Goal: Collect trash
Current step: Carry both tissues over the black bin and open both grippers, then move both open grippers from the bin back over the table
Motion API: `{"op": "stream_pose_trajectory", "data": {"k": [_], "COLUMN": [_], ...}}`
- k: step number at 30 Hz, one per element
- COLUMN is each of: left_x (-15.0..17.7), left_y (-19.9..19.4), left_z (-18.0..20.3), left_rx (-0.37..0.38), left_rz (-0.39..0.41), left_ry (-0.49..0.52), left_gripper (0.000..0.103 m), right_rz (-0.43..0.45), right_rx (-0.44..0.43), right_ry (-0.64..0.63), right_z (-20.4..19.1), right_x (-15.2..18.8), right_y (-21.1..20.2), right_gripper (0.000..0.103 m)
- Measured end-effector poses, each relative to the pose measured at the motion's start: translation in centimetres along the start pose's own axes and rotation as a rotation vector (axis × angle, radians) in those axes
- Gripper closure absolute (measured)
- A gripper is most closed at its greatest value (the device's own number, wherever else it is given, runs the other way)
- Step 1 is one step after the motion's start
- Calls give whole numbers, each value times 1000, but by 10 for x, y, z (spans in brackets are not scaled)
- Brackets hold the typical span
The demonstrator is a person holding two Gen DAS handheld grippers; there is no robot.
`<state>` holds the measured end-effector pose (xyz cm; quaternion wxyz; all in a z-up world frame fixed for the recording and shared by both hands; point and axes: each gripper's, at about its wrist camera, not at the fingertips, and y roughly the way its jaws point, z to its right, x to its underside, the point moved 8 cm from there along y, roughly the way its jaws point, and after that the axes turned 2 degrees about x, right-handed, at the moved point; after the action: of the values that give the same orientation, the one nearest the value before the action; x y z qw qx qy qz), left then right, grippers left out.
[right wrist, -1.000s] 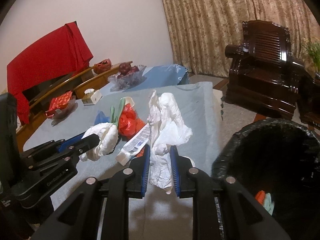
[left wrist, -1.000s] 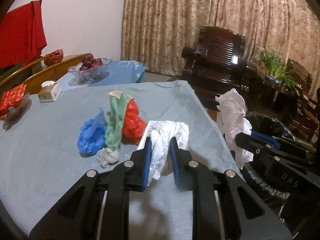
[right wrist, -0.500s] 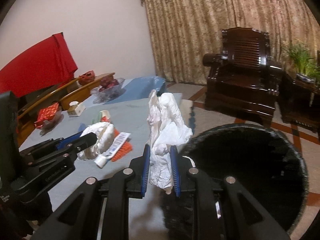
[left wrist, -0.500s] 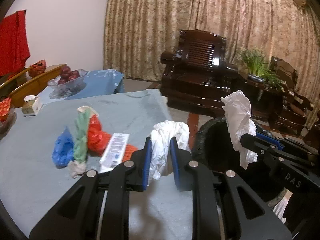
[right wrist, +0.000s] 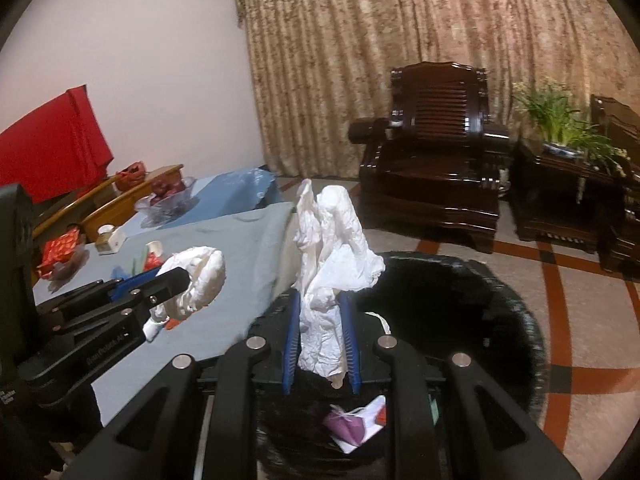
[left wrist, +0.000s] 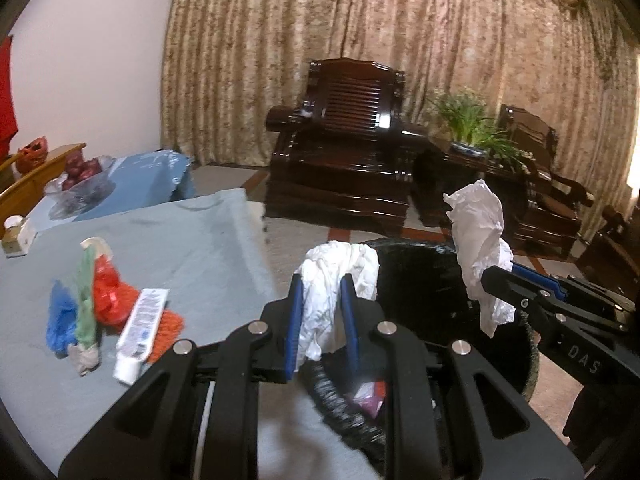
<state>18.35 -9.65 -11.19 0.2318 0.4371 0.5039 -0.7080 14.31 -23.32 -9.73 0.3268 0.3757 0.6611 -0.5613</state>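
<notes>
My left gripper [left wrist: 320,286] is shut on a crumpled white tissue wad [left wrist: 332,280] at the table's right edge, over the near rim of a black-lined trash bin [left wrist: 424,288]. My right gripper [right wrist: 320,304] is shut on a taller white crumpled paper [right wrist: 332,256] above the bin [right wrist: 460,304] opening. Each gripper shows in the other's view: the right gripper [left wrist: 490,276] with its paper, the left gripper [right wrist: 182,278] with its wad. Still lying on the grey-blue tablecloth [left wrist: 180,248] are a white tube [left wrist: 140,330] and red, green and blue wrappers [left wrist: 86,300].
Purple and white scraps [right wrist: 360,424] lie inside the bin. A glass fruit bowl [left wrist: 78,188] and a small box [left wrist: 16,236] sit at the table's far left. Dark wooden armchairs [left wrist: 348,152] and a potted plant [left wrist: 472,128] stand beyond on the tiled floor.
Both grippers have swung right from over the table to the trash bin, carrying their white papers. The wrappers and tube stayed on the cloth and now sit further left.
</notes>
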Motion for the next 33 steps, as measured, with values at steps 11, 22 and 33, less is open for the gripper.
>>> {"op": "stream_pose_trajectory", "data": {"k": [11,22,33], "left_x": [-3,7,-1], "left_y": [42,69,46], "left_z": [60,91,58], "left_rx": [117,199,132], "left_rz": [-41,-80,-32], "left_ry": [44,72,45], "left_gripper": [85,46,15], "right_rz": [-38,-79,-56], "right_rx": [118,197,230], "right_ry": [57,113,171], "right_z": [68,110,111], "right_x": [20,38,42], "right_y": [2,10,-1], "right_gripper": [83,62,7]}}
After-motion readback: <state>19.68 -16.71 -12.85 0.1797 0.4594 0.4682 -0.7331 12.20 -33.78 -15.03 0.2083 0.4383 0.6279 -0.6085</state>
